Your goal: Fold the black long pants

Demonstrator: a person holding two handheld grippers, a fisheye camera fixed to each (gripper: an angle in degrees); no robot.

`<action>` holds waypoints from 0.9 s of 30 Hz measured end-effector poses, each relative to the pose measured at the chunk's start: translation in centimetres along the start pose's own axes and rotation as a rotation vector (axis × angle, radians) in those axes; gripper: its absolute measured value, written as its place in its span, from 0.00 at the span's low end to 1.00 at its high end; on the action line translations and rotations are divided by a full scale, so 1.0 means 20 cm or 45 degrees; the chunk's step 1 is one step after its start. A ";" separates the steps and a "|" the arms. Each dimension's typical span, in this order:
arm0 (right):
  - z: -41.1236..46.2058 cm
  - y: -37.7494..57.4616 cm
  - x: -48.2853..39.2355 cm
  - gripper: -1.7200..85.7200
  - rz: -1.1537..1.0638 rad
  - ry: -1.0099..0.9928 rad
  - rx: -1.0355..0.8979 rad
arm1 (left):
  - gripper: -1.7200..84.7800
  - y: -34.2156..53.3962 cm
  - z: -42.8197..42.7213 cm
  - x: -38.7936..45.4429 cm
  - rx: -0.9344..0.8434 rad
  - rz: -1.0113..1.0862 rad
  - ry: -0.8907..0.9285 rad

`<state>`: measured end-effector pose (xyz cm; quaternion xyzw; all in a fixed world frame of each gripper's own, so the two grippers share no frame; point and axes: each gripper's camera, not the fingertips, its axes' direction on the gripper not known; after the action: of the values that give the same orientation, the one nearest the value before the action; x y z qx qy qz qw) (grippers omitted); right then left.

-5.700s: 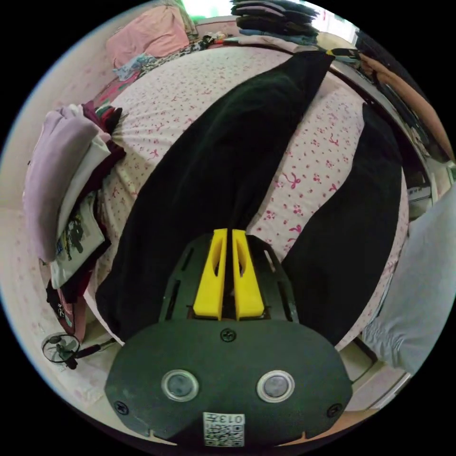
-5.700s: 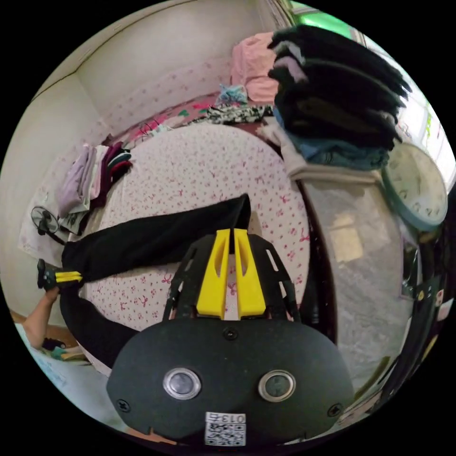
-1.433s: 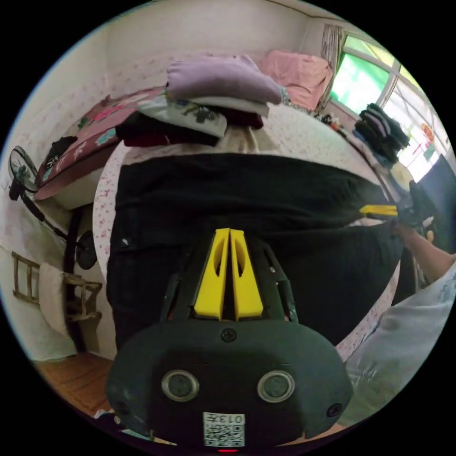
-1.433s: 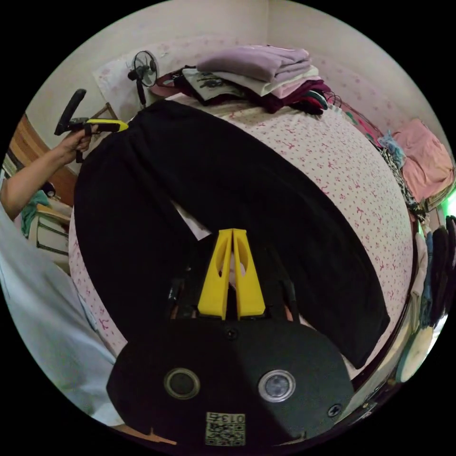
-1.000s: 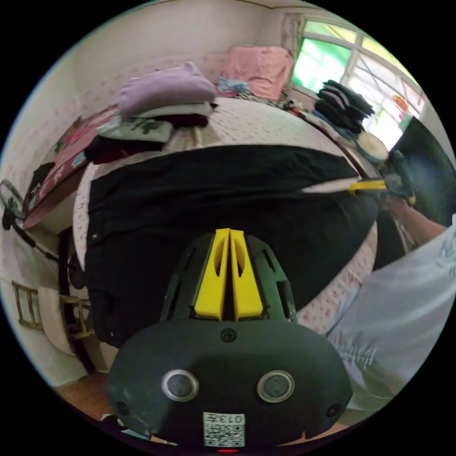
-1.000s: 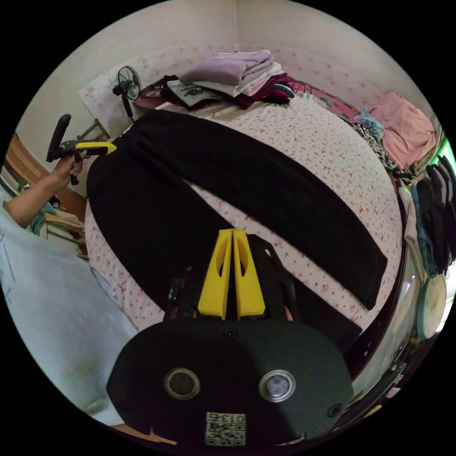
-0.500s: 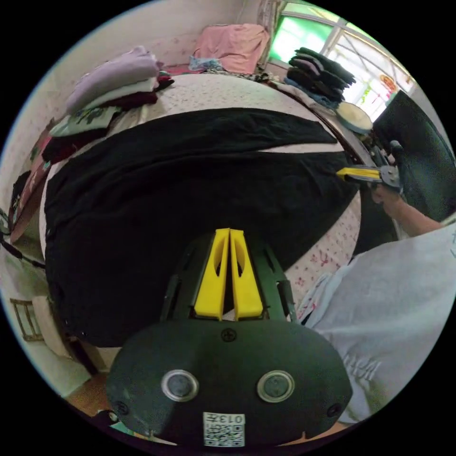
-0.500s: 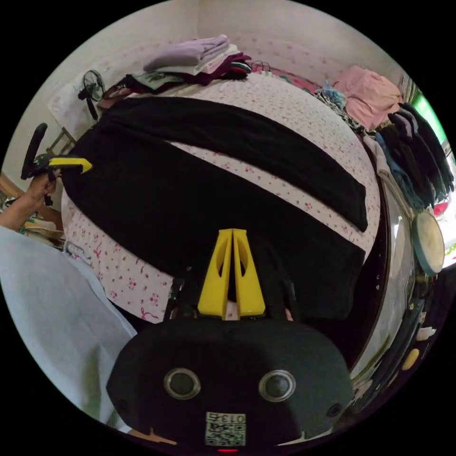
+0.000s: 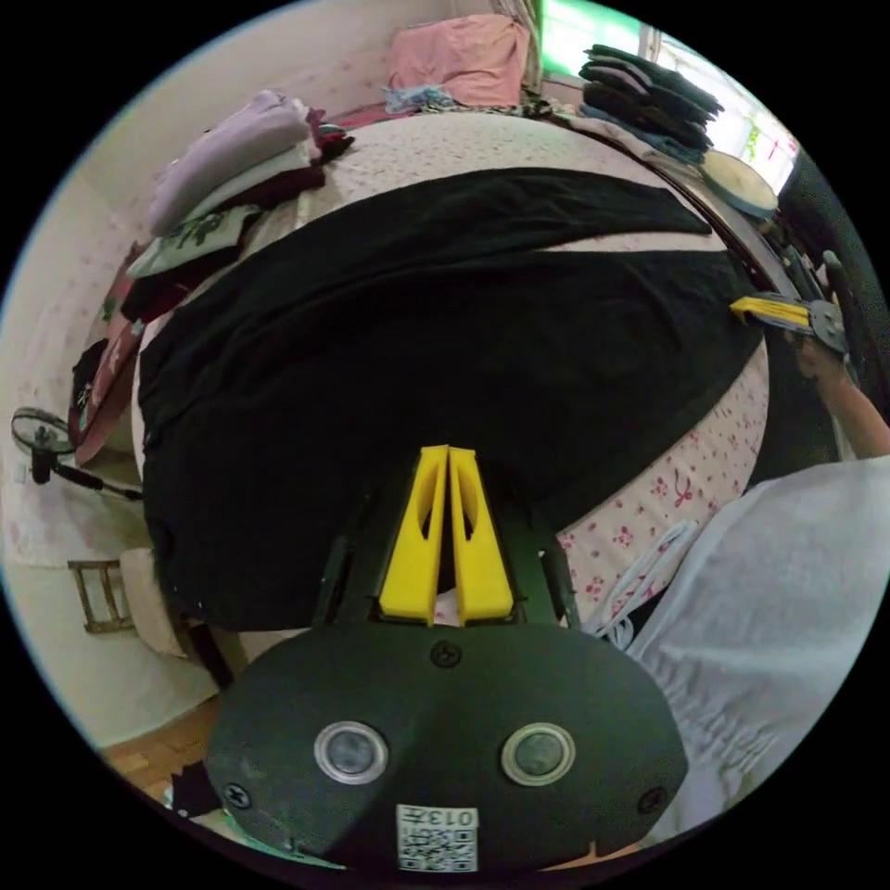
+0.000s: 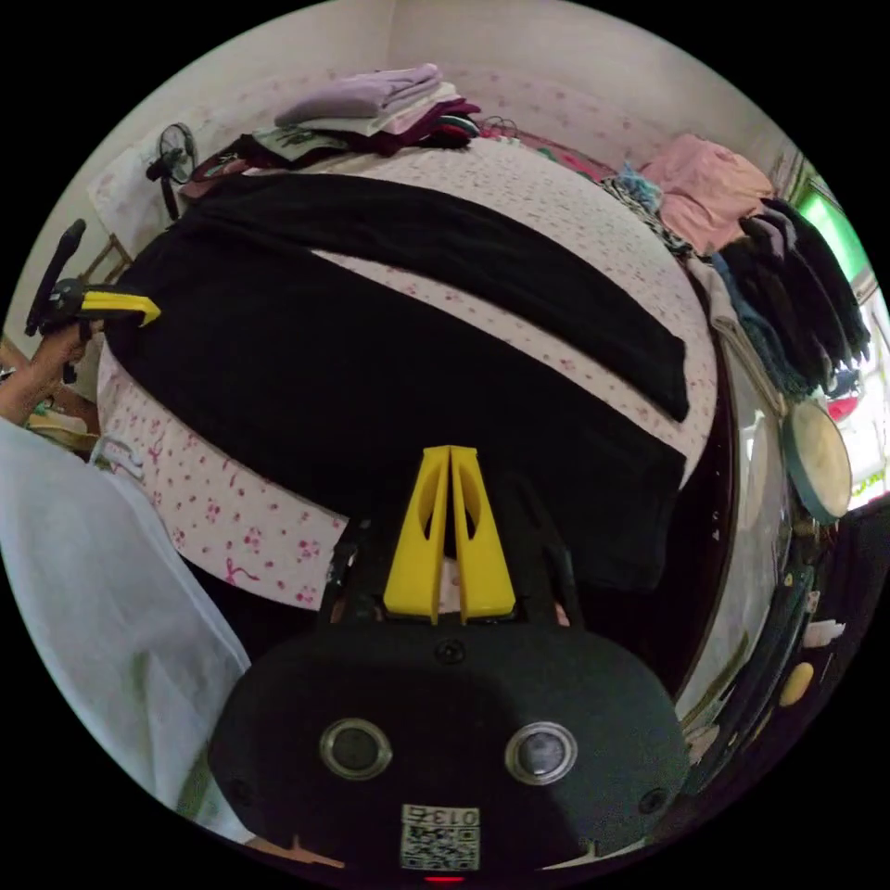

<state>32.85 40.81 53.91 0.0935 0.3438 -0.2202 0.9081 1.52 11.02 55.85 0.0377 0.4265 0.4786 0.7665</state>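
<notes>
1. The bed (image 10: 593, 222), with its pink-printed sheet, takes up most of the right gripper view, and the work is laid out on it.

2. The black long pants (image 9: 445, 334) lie spread flat across the bed. In the left gripper view one leg runs toward 1 o'clock and the other toward 3 o'clock, a narrow wedge of sheet showing between them. The waist end lies near 8 o'clock. No fold shows yet: the legs are apart, not stacked.

3. I judge the task to be at its start. The laying-out looks done; bringing one leg over the other and folding the length down are still to do.

4. A stack of folded clothes (image 10: 371, 107) sits at 11 o'clock in the right gripper view, just beyond the pants. A pile of dark garments (image 10: 797, 287) sits at 2 o'clock.

5. The left gripper (image 9: 450, 454) has its yellow jaws pressed together over the near edge of the pants. Whether cloth is pinched between them I cannot tell.

6. The right gripper (image 10: 450, 454) also has its jaws together, over the near leg's edge. Again I cannot tell whether fabric is caught.
</notes>
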 end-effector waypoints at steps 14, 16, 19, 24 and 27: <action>0.18 0.06 0.12 0.02 0.107 0.064 -0.024 | 0.02 0.01 0.05 -0.30 0.070 -0.401 0.055; 0.15 0.03 0.09 0.02 0.087 0.150 0.052 | 0.02 0.01 0.03 -0.34 0.086 -0.428 -0.036; 0.14 -0.07 0.04 0.02 0.048 0.119 0.143 | 0.02 -0.02 0.04 -0.41 0.043 -0.442 -0.134; 0.38 -0.28 -0.06 0.02 -0.015 0.046 0.054 | 0.02 -0.08 0.12 -0.54 -0.052 -0.505 -0.074; 0.51 -0.34 -0.03 0.02 0.003 -0.016 -0.012 | 0.02 -0.10 0.11 -0.63 -0.028 -0.558 0.055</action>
<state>35.29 31.63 61.76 0.0881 0.3390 -0.2179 0.9109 2.11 1.07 64.09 -0.0744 0.4357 0.3059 0.8432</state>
